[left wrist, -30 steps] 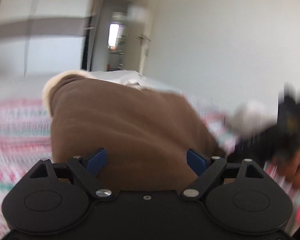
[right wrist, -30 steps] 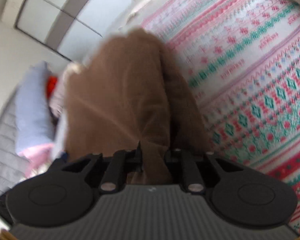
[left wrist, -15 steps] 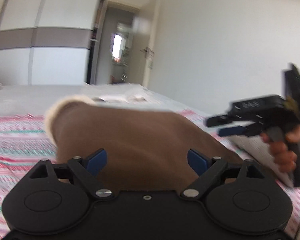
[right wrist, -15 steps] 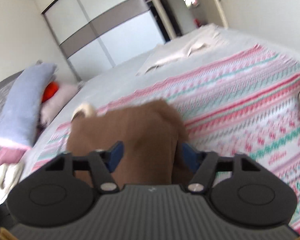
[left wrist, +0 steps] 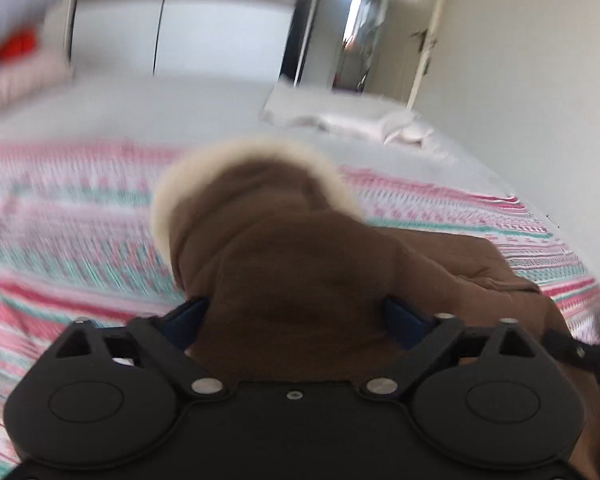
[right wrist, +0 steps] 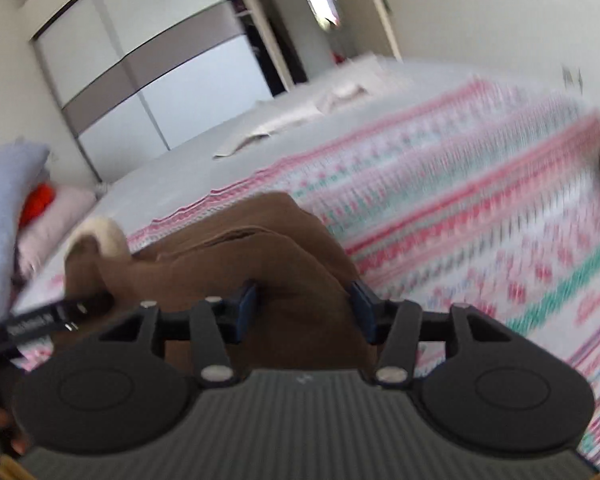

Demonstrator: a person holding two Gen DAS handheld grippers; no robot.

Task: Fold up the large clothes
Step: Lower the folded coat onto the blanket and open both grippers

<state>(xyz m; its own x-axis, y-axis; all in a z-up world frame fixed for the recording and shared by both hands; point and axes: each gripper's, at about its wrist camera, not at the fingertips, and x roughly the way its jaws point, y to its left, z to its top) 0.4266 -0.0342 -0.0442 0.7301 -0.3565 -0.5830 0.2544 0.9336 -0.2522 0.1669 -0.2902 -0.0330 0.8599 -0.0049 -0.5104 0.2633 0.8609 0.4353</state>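
Observation:
A brown coat with a cream fur hood trim lies bunched on the patterned bedspread. My left gripper is low over the near end of the coat. Its jaws are opening wide, with the coat's bulk between the blue pads. In the right wrist view the coat lies ahead, fur trim at the left. My right gripper stands open, a brown fold between its pads without being pinched. The left gripper's black finger shows at the left edge.
The pink, white and green bedspread covers the near bed; a grey sheet lies beyond. A crumpled white cloth sits at the far side. Pillows pile up on the left. A sliding wardrobe and a doorway stand behind.
The right gripper let go of the brown cloth and its jaws parted. The left view swung round, so the fur hood now sits in the middle. The right gripper slid to that view's lower right edge.

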